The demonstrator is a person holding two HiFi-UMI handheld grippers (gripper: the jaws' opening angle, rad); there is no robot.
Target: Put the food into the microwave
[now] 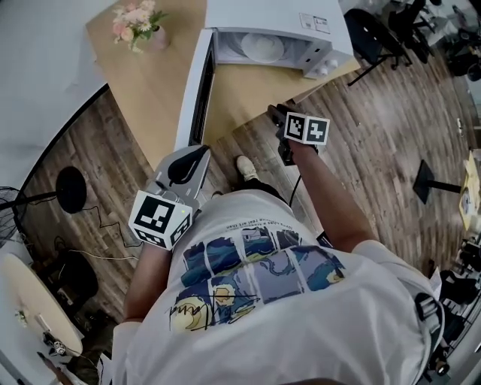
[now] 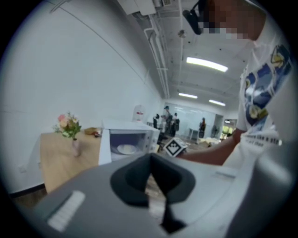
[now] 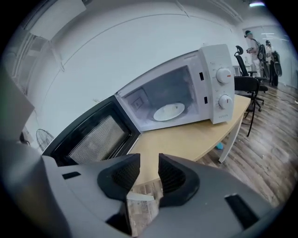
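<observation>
A white microwave [image 1: 279,21] stands on the wooden table [image 1: 154,90] with its door [image 1: 197,84] swung wide open toward me. A white plate [image 1: 261,47] lies inside; I cannot tell what is on it. The right gripper view shows the same plate [image 3: 169,111] in the lit cavity and the open door [image 3: 88,135] at left. My right gripper [image 1: 276,114] hovers off the table's near edge, its jaws a little apart with nothing between them [image 3: 149,163]. My left gripper [image 1: 197,154] hangs below the door's end, shut and empty [image 2: 150,160].
A small vase of pink flowers [image 1: 139,26] stands at the table's far left corner. A black office chair [image 1: 376,37] sits right of the microwave. A floor fan [image 1: 68,188] and cables lie at left on the wooden floor.
</observation>
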